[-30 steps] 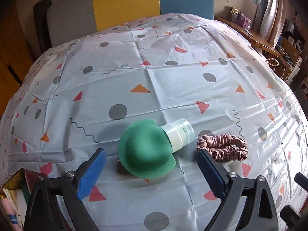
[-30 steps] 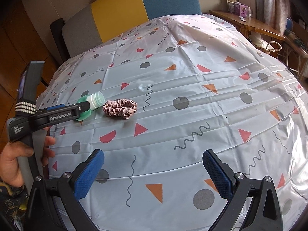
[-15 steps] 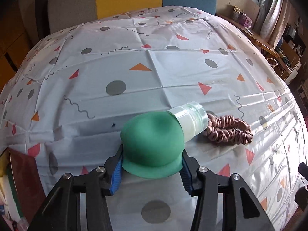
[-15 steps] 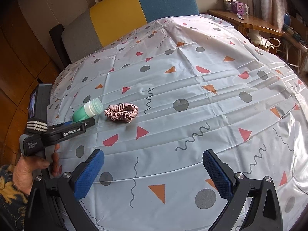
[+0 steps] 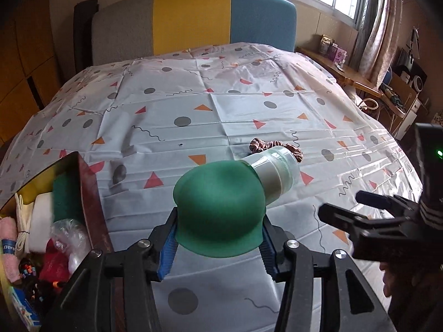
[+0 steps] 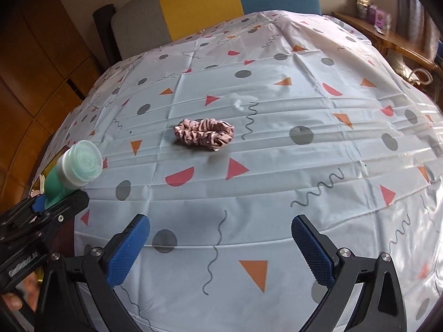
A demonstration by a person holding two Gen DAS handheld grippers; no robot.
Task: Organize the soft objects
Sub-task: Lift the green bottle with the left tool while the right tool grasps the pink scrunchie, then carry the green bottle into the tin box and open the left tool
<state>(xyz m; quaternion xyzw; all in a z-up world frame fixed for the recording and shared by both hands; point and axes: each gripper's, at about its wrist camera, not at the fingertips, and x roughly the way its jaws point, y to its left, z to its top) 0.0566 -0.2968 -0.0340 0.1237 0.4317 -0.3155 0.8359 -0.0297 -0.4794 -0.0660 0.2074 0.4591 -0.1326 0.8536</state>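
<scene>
Between my left gripper's (image 5: 218,238) blue pads sits the green squeeze bottle (image 5: 221,207), clamped at its wide soft base and lifted clear of the patterned tablecloth (image 5: 221,110), its pale cap (image 5: 277,174) tilted up and away from me. Those jaws have just been closing, and the bottle is what they closed on. Past the cap, partly hidden by it, the pink scrunchie (image 6: 205,133) lies flat on the cloth; from the right wrist view it has open cloth all around it. My right gripper (image 6: 221,249) has its fingers spread wide with nothing between them, hanging over bare cloth well short of the scrunchie. At the left edge of the table stands an open box (image 5: 88,193) with a dark red wall, already crowded with a white roll, a green pad, clear plastic wrap, something red and a pink cloth. Across the far side stands a chair back (image 5: 193,19) in grey, yellow and blue, and a wooden side table (image 5: 354,80) with small items sits off to the right by the curtains.
</scene>
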